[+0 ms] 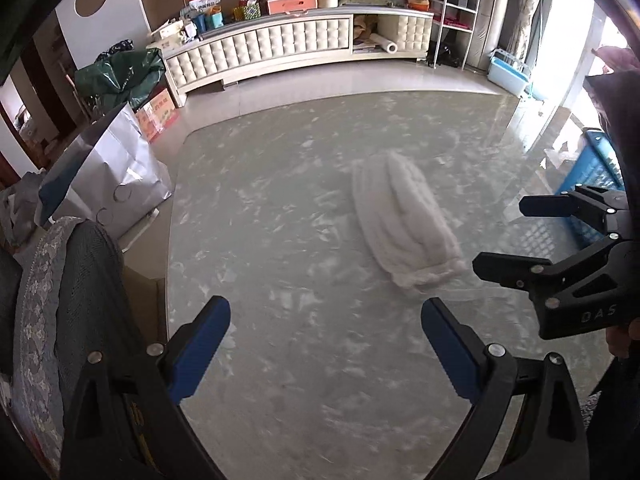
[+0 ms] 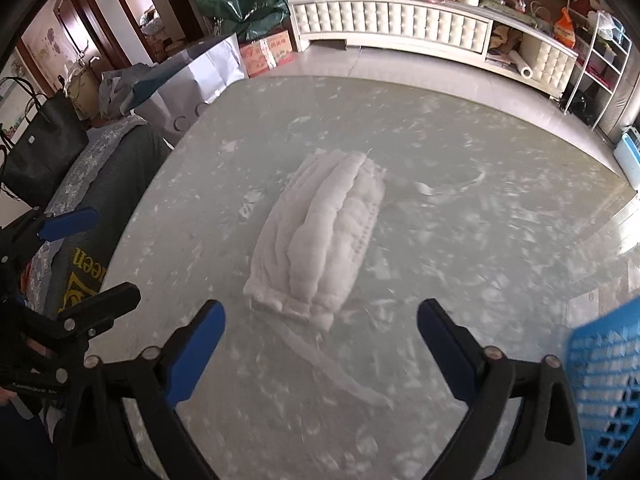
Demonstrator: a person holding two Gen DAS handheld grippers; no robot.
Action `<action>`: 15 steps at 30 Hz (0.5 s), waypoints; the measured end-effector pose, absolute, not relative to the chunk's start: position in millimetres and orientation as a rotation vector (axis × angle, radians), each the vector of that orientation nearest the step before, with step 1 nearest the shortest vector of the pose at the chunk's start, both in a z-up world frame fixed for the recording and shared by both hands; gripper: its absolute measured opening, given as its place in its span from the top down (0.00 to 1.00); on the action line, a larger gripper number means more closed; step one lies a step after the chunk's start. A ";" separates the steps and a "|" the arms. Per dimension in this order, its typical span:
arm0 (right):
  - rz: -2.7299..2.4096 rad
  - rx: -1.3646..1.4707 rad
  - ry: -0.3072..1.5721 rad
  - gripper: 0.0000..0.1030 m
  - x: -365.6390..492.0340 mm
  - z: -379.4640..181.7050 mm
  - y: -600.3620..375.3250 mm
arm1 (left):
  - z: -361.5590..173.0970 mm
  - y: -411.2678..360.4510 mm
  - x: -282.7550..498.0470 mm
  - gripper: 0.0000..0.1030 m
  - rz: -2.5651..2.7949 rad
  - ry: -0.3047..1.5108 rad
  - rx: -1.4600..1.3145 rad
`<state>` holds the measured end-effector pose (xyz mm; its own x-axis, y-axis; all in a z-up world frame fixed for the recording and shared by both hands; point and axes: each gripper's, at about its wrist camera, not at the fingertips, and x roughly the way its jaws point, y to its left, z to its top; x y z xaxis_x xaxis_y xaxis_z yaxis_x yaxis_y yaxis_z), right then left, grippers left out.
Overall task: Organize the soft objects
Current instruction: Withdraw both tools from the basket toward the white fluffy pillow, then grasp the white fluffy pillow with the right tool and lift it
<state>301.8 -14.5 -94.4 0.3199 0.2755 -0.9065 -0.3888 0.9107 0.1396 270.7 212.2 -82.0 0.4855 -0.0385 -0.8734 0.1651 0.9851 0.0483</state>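
Note:
A white ribbed soft cloth, folded into a long bundle, lies on the pale marbled table. A loose white strip trails from its near end. My right gripper hangs open just short of that near end, with nothing between its blue pads. In the left wrist view the cloth lies ahead and to the right. My left gripper is open over bare table, and the right gripper shows beside the cloth. The left gripper also appears at the table's left edge.
A blue lattice basket stands at the table's right edge, close to my right gripper; it also shows as the basket. A chair with a grey cover, a white paper bag and a black handbag stand to the left. A padded cabinet lines the far wall.

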 end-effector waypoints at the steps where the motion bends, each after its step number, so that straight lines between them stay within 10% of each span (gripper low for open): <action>1: 0.437 -0.114 1.170 0.11 303.9 -97.0 -12.4 | -85.9 214.6 274.0 0.07 -0.123 1.063 0.138; 15: 0.418 -0.145 1.256 0.40 325.5 -134.3 5.9 | -122.2 233.1 294.9 0.07 -0.122 1.115 0.109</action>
